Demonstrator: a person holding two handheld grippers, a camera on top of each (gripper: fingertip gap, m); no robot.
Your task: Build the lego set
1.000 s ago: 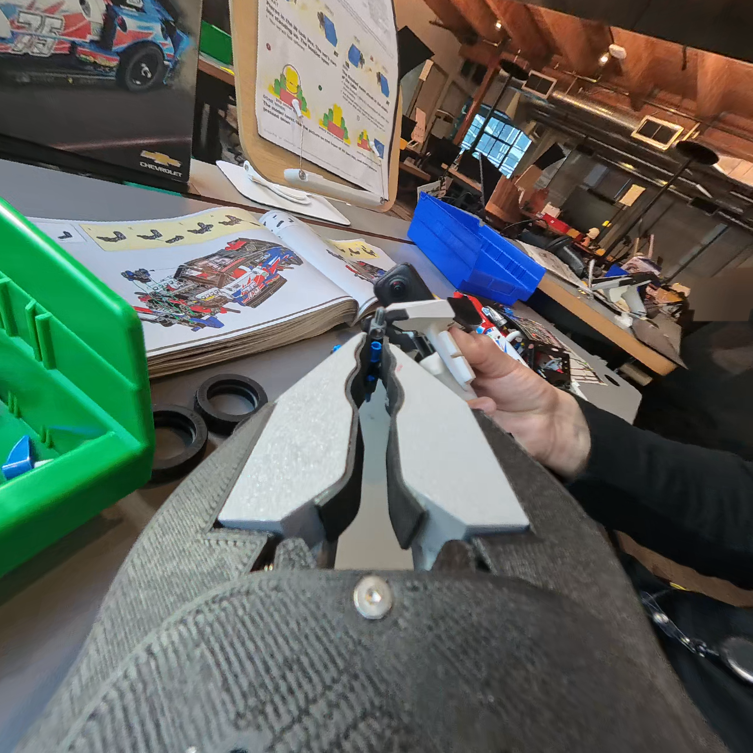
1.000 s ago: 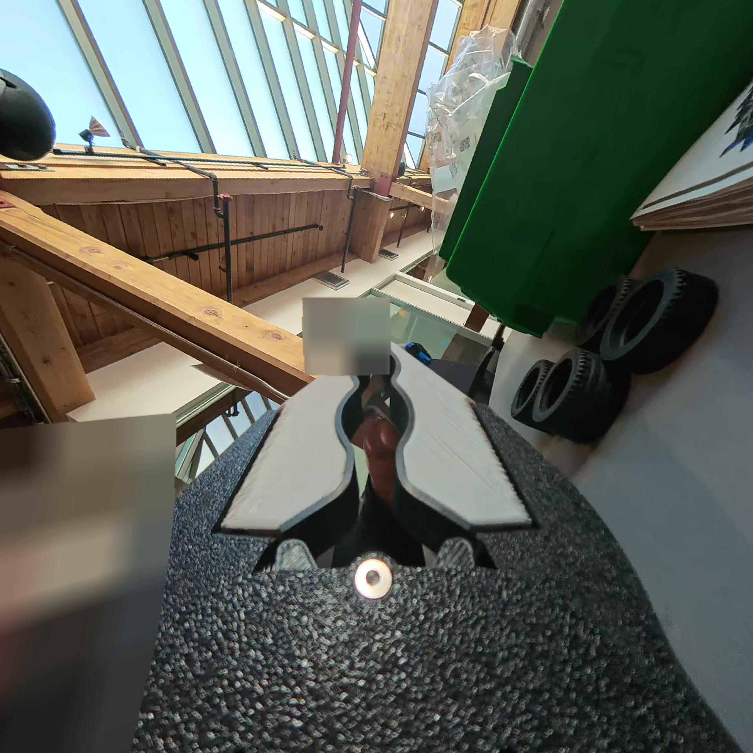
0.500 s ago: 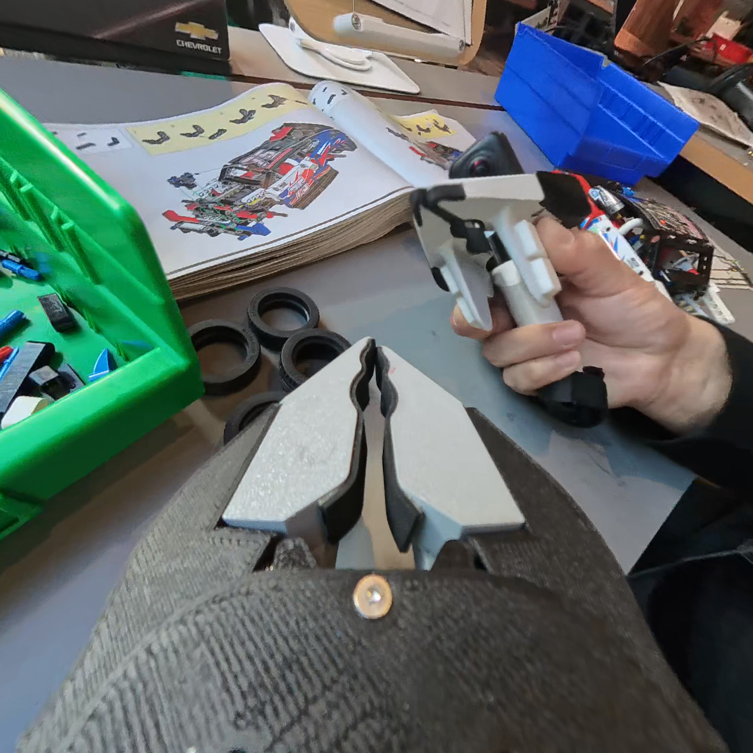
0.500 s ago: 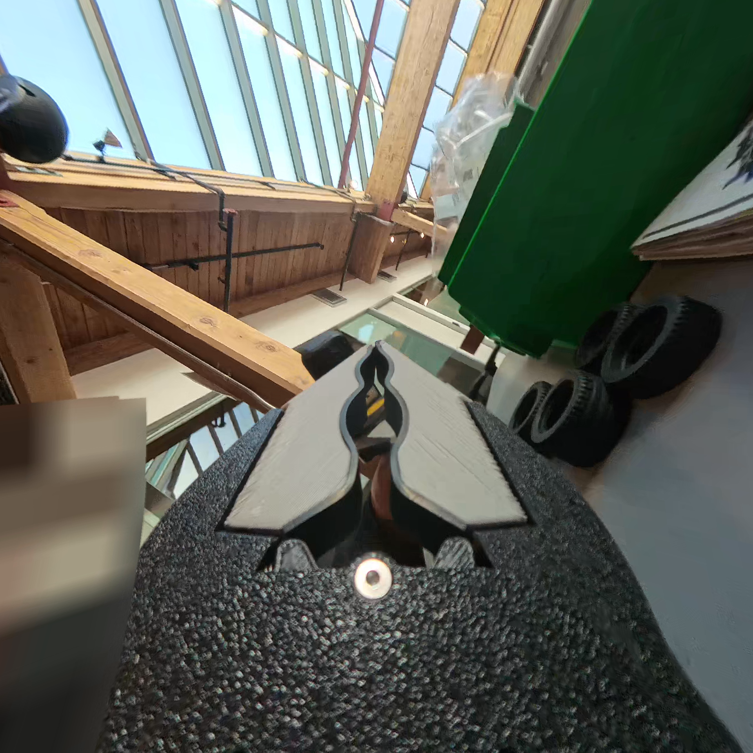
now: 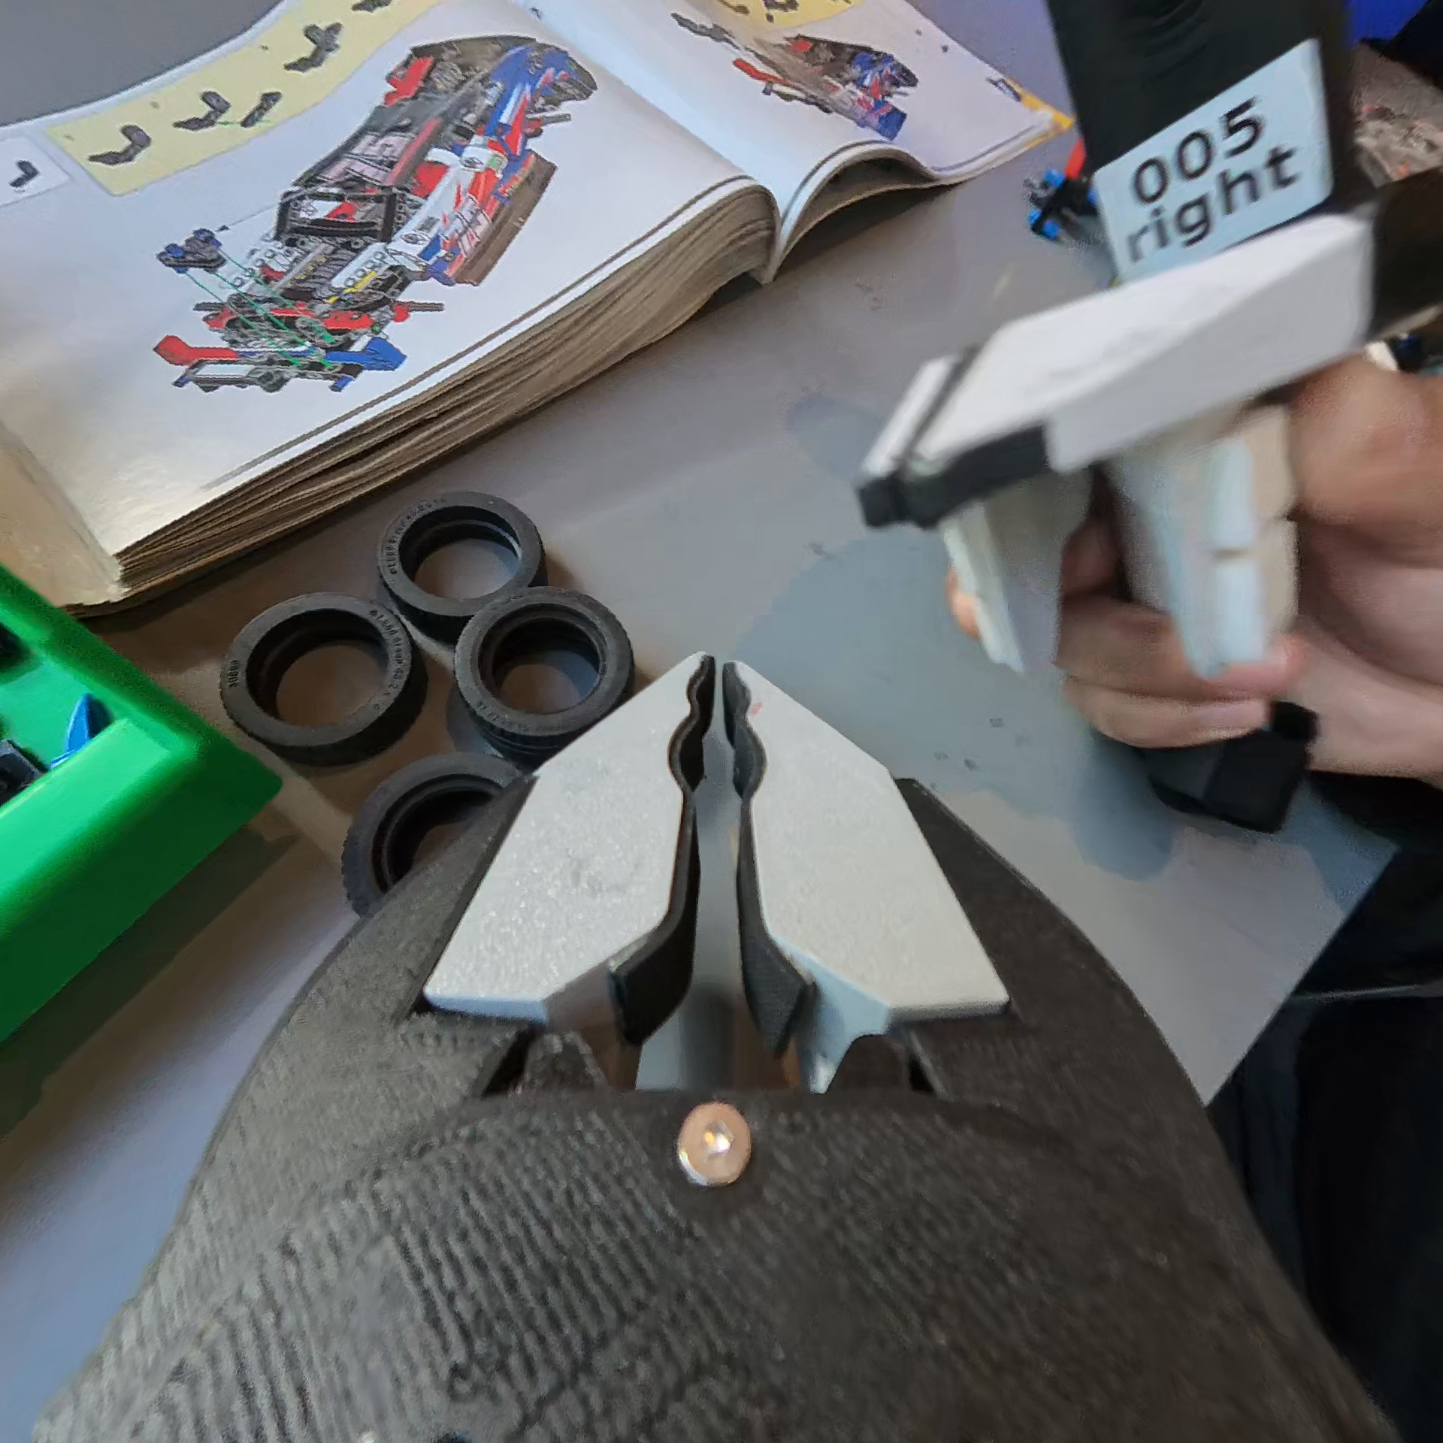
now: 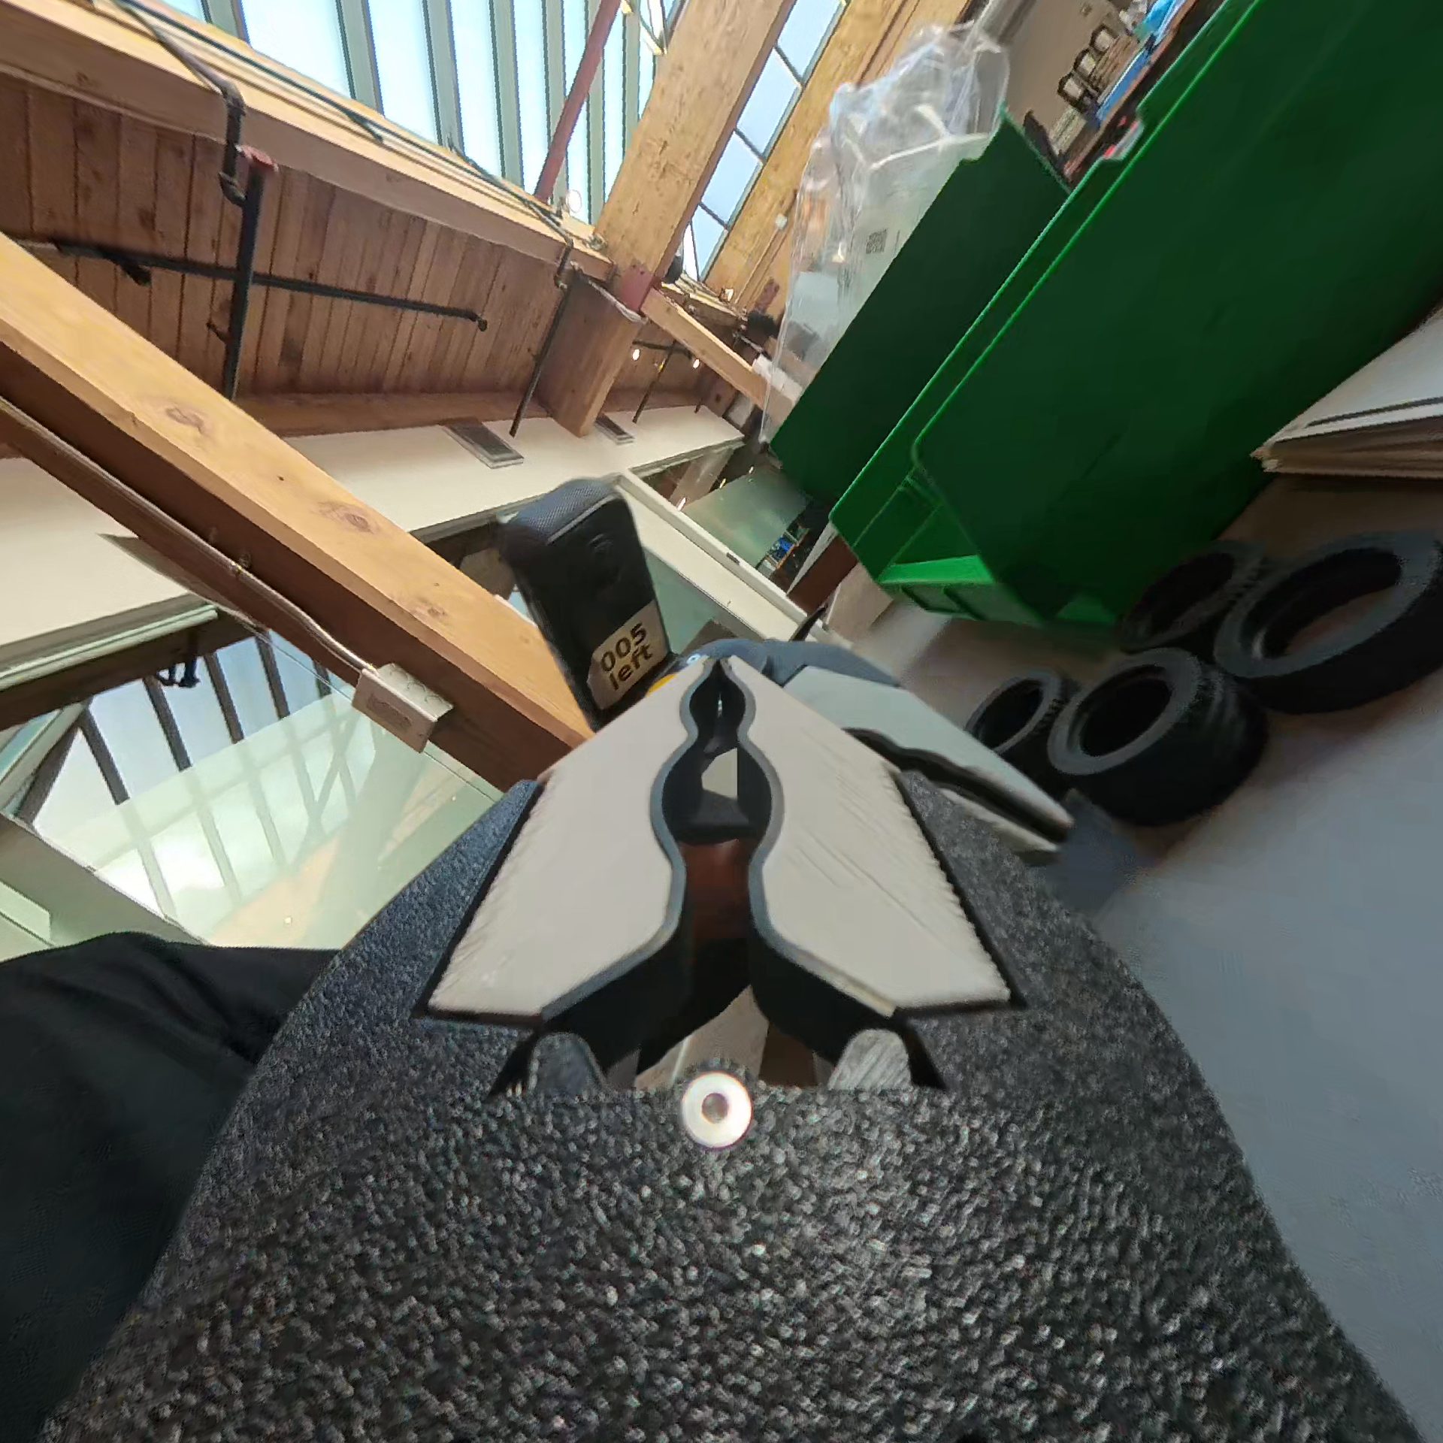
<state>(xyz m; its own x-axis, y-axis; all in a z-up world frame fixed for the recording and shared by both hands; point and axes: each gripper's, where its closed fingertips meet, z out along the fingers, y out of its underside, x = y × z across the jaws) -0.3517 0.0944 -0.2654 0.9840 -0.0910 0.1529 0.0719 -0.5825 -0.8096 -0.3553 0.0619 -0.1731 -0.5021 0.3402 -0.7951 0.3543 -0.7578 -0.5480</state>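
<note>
Four black tyres [image 5: 324,689] with ribbed tread lie on the plain grey table [image 5: 859,703]. The bin [image 5: 117,820] is bright green. The open booklet [image 5: 375,234] shows a red, blue, white and black car, with pale yellow strips above.

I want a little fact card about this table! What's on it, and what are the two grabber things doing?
left gripper: fingers nearly together, holding nothing, above the table next to the tyres
right gripper: fingers nearly together, holding nothing, angled up toward the ceiling
hand: wrapped around the right gripper's handle
tyres: four black ones, loose, clustered flat on the table
instruction book: open, showing a car picture, beyond the tyres
green bin: left of the tyres, small parts inside
built car: only a small bit visible by the book's right edge
</note>
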